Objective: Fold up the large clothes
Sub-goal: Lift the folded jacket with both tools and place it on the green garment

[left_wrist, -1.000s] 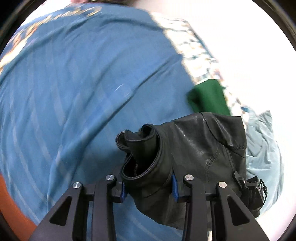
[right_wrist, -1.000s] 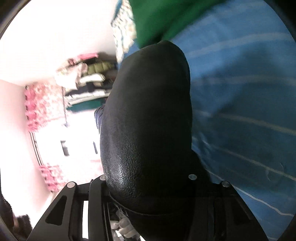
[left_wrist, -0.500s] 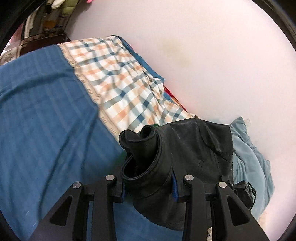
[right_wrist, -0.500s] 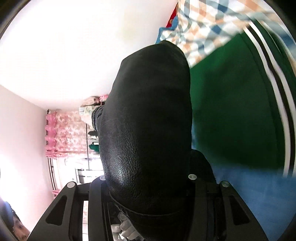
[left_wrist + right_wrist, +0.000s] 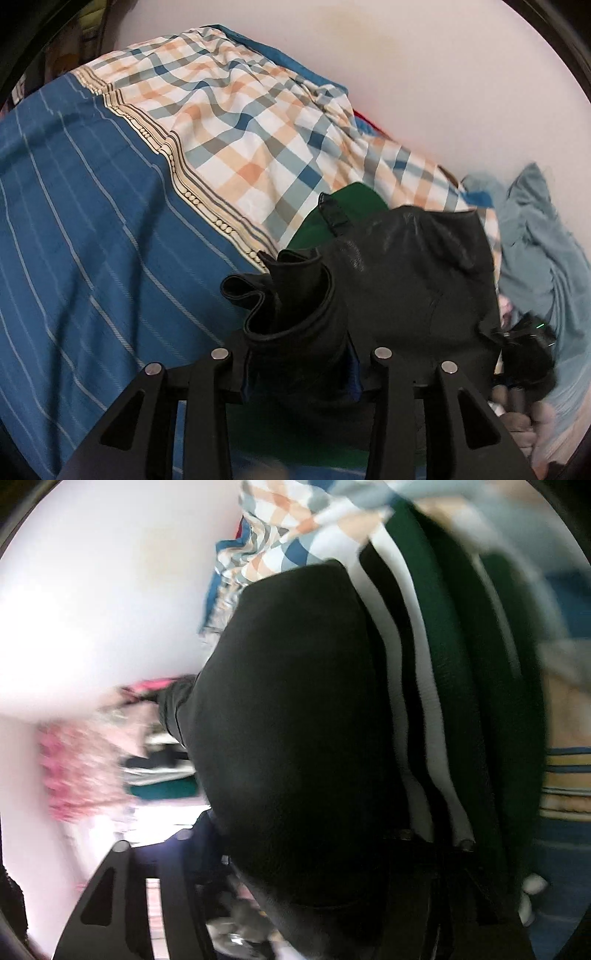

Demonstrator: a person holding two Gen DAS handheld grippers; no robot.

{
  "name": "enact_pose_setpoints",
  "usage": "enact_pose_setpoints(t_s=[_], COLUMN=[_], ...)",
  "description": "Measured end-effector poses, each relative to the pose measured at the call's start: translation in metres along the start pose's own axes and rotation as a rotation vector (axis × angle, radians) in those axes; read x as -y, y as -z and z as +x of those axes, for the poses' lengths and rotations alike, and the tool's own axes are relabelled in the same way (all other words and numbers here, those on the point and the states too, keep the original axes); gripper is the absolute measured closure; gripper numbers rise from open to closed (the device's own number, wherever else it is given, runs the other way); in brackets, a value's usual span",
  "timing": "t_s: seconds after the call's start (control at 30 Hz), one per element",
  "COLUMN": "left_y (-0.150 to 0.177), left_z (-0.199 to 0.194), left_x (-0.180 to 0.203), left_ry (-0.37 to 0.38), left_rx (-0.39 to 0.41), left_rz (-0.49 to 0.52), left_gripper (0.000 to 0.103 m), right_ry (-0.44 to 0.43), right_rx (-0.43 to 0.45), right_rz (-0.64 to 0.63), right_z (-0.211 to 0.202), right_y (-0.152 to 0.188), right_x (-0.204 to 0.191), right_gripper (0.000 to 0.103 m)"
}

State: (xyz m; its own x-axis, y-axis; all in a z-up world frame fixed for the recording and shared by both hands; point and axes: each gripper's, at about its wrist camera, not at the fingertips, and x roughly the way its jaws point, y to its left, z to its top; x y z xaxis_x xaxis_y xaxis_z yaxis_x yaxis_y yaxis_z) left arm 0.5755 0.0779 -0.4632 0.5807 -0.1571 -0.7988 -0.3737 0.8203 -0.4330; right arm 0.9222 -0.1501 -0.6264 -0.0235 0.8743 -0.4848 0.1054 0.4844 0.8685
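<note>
A black leather jacket (image 5: 406,266) hangs folded over a green garment (image 5: 351,199) on the bed. My left gripper (image 5: 299,373) holds a bunched fold of the jacket between its blue pads; its jaws are opening but still touch the leather. In the right wrist view the jacket (image 5: 288,701) bulges up between the fingers of my right gripper (image 5: 291,845). Those jaws are opening wide, and the left finger (image 5: 122,853) stands clear of the leather. The green garment (image 5: 443,664) with white stripes lies just to the right.
A blue striped sheet (image 5: 92,221) covers the bed, with a plaid cloth (image 5: 258,129) against the white wall (image 5: 406,74). A crumpled light blue garment (image 5: 535,240) lies at the right. A person's hand (image 5: 524,421) shows low right. Pink curtains (image 5: 74,775) and stacked clothes (image 5: 159,771) stand beyond.
Both grippers have carried the jacket across the blue sheet to the plaid cloth and down over the green garment. The right jaws have spread apart; the left jaws have widened slightly.
</note>
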Motion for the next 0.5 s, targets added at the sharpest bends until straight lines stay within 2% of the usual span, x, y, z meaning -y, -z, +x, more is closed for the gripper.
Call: enact_pose_setpoints(t_s=[0.03,0.07,0.1,0.13,0.17,0.2,0.23,0.27,0.33,0.4,0.47,0.5], left_y=[0.0,0.0,0.0,0.0,0.001,0.002,0.002,0.004,0.007,0.013,0.02,0.024], left_z=[-0.001,-0.007,-0.007,-0.01,-0.015,-0.021,-0.026,-0.034,-0.044,-0.06,-0.08,-0.094], left_x=[0.002,0.007,0.012,0.018,0.024,0.03,0.035,0.043,0.05,0.057,0.065,0.07], left_ry=[-0.017,-0.046,-0.081,-0.124,-0.173,-0.213,-0.248,-0.294,-0.336,-0.368,-0.384,-0.377], left_rx=[-0.001,0.006,0.012,0.014,0.025,0.043,0.053,0.057,0.05,0.037,0.04,0.039], left_rz=[0.019,0.056,0.083,0.116,0.154,0.196,0.229,0.267,0.309,0.35,0.389,0.411], left_gripper=[0.064,0.063,0.048,0.023,0.013,0.008,0.007,0.007,0.007,0.007,0.006,0.005], right_ry=[0.109,0.166,0.284,0.421,0.505,0.613,0.727,0.788,0.947,1.023,1.059,1.083], right_rx=[0.03,0.052,0.089,0.137,0.164,0.194,0.218,0.231,0.256,0.273,0.286,0.297], right_rz=[-0.05,-0.081,-0.126,-0.174,-0.204,-0.241,-0.274,-0.292,-0.346,-0.371,-0.373,-0.368], right_z=[-0.006,-0.012,-0.019,-0.025,-0.027,-0.027,-0.025,-0.022,-0.012,-0.013,-0.057,-0.061], right_y=[0.008,0.015,0.025,0.037,0.045,0.06,0.079,0.085,0.123,0.158,0.178,0.192], right_x=[-0.013,-0.018,-0.03,-0.042,-0.049,-0.06,-0.071,-0.08,-0.098,-0.108,-0.103,-0.114], right_gripper=[0.02,0.018,0.016,0.012,0.01,0.01,0.009,0.009,0.009,0.008,0.008,0.008])
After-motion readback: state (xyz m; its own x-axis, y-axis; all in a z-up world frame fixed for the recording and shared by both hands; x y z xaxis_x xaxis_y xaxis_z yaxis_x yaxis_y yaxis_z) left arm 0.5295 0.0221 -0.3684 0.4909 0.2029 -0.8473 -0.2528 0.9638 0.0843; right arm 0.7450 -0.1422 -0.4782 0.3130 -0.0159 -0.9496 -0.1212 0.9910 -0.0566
